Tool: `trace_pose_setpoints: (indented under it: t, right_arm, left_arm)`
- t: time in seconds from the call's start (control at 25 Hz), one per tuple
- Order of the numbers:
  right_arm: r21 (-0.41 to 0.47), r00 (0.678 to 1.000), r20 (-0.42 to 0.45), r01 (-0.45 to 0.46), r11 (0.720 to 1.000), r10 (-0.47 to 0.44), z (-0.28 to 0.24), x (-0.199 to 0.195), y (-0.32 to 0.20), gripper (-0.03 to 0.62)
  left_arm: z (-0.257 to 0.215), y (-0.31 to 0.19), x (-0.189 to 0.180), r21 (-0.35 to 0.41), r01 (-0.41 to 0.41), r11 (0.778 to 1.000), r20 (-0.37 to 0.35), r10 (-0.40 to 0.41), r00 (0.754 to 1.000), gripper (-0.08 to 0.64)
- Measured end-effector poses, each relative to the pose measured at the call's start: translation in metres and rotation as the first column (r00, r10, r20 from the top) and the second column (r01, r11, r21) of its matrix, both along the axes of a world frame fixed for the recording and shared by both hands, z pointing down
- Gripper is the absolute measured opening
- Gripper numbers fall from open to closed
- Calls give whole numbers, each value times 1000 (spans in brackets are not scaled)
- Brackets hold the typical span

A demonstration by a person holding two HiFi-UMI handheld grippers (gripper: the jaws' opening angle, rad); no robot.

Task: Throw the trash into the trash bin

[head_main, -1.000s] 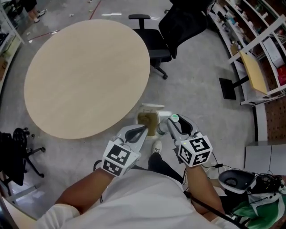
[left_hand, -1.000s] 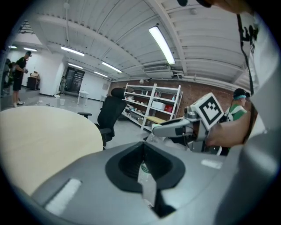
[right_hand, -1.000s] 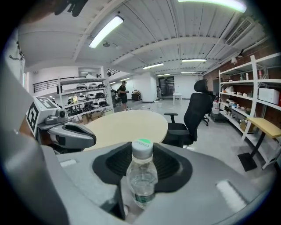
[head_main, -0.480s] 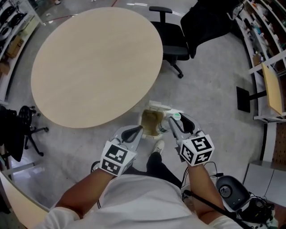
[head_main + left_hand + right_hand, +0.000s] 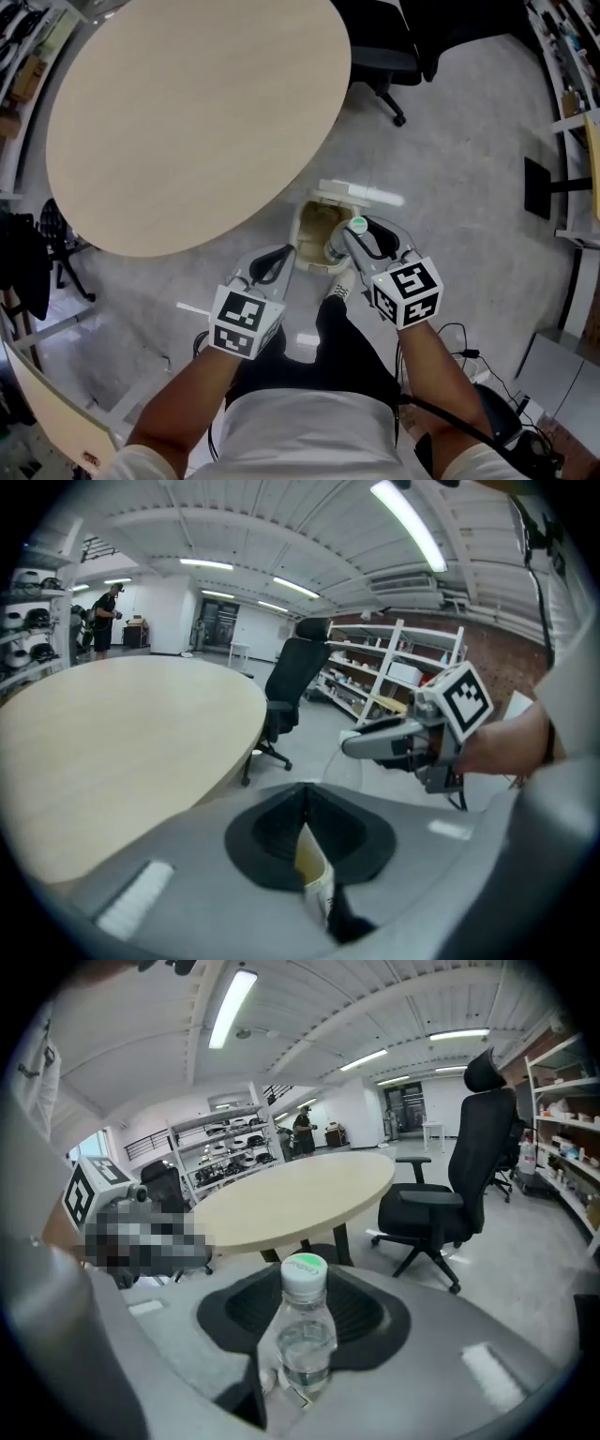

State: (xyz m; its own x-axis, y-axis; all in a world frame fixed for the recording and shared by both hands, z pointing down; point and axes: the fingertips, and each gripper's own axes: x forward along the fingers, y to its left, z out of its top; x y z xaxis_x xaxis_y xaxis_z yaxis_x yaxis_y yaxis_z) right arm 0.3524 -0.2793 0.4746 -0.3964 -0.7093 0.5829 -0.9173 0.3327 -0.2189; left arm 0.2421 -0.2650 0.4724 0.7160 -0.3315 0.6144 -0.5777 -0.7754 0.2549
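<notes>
A beige trash bin (image 5: pixel 300 246) with its white lid flipped back stands on the floor by the table's edge. My right gripper (image 5: pixel 349 244) is shut on a clear plastic bottle (image 5: pixel 339 246) with a green cap (image 5: pixel 358 225), held just over the bin's right rim. In the right gripper view the bottle (image 5: pixel 304 1340) stands upright between the jaws of that gripper (image 5: pixel 305 1283). My left gripper (image 5: pixel 279 258) hovers at the bin's left side. In the left gripper view, this gripper (image 5: pixel 305 808) is shut on a thin yellowish-white wrapper (image 5: pixel 315 876), and the right gripper (image 5: pixel 394 742) shows beyond.
The round wooden table (image 5: pixel 187 112) overhangs the bin at upper left. A black office chair (image 5: pixel 394 56) stands behind the bin. Another chair base (image 5: pixel 42 253) is at far left, shelving (image 5: pixel 567 103) at the right. The person's shoe (image 5: pixel 336 291) is beside the bin.
Both grippers have come down and forward toward the bin, carrying the bottle and the wrapper. The bottle now sits over the bin's rim.
</notes>
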Motion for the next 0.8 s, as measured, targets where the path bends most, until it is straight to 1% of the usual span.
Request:
trace_pose_setpoints:
  t: [0.12,0.2,0.36,0.52,0.68,0.8]
  right_arm:
    - [-33,999,10,45,998,-44,41,-10,0,150]
    - [-74,999,19,45,996,-44,77,-12,2,150]
    - [-181,999,-3,36,983,-38,151,-9,5,150]
    - [-269,997,-55,39,962,-56,212,-8,6,150]
    - [-330,995,-51,66,942,-87,255,-16,7,150]
    - [-369,990,-76,79,926,-115,287,-20,6,150]
  left_arm:
    - [22,-1,5,7,-9,1000,22,9,1000,8]
    - [34,-5,7,9,8,1000,33,-8,999,8]
    - [59,-2,3,-36,58,998,62,-56,997,8]
    - [85,10,2,-58,24,998,107,-17,994,8]
    - [110,8,1,-60,12,998,133,-4,991,8]
    - [138,5,1,-85,15,996,139,-3,990,8]
